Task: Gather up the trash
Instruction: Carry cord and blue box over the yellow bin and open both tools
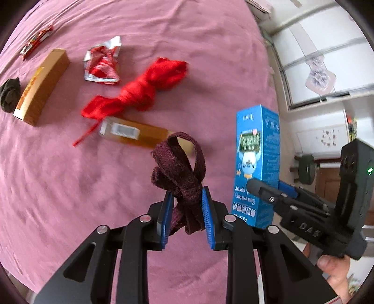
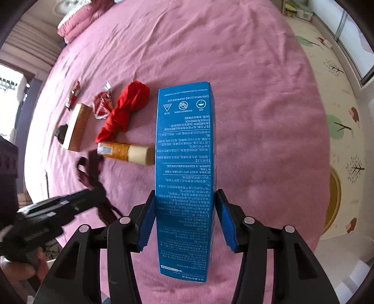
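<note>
Jaws tight on both sides: left gripper (image 1: 185, 210) pinches the maroon strap (image 1: 180, 173), right gripper (image 2: 184, 217) clamps the blue box (image 2: 185, 163), red cloth (image 2: 126, 110) at ten o'clock.

A pink bed cover (image 2: 233, 70) fills most of both views, its nap brushed into faint streaks and shallow creases. At the far end of the bed lies a folded pink quilt (image 2: 77, 21) with a white frilled edge. Beside the bed, on the floor, a cream play mat (image 2: 327, 105) is spread out, printed with small trees and brown animals. On the other side stand white cabinet doors (image 1: 315, 58) – one bears a pale lace-like decoration (image 1: 319, 74) – and below them a dark dumbbell (image 1: 306, 167) rests near brown flooring.
</note>
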A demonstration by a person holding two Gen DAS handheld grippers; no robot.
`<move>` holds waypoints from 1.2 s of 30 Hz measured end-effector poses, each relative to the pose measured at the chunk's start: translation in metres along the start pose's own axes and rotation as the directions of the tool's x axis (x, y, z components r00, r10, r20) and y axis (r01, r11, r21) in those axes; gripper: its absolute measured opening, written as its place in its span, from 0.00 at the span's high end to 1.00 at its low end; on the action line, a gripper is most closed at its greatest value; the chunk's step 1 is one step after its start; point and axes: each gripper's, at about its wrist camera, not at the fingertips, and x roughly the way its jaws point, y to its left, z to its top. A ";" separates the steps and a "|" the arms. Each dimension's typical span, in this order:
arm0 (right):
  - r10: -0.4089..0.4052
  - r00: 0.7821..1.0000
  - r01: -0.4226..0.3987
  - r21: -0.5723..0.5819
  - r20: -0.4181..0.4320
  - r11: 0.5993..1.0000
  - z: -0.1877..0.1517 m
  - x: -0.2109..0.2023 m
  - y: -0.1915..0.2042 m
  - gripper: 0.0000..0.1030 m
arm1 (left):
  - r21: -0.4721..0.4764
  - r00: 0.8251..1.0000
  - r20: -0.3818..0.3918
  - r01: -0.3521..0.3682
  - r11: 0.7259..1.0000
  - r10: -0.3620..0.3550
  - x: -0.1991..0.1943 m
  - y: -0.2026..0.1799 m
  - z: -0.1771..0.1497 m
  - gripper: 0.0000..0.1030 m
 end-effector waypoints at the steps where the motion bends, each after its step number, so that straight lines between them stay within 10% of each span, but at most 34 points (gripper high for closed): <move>1: 0.006 1.000 -0.006 0.006 0.013 1.000 -0.005 -0.008 -0.002 0.53 | 0.017 1.000 -0.003 0.002 1.000 -0.002 0.000 -0.008 -0.005 0.76; 36: -0.077 0.970 -0.023 0.399 0.232 0.917 -0.170 -0.165 -0.213 0.52 | 0.443 0.980 -0.196 0.094 0.892 -0.005 0.078 -0.255 -0.095 0.76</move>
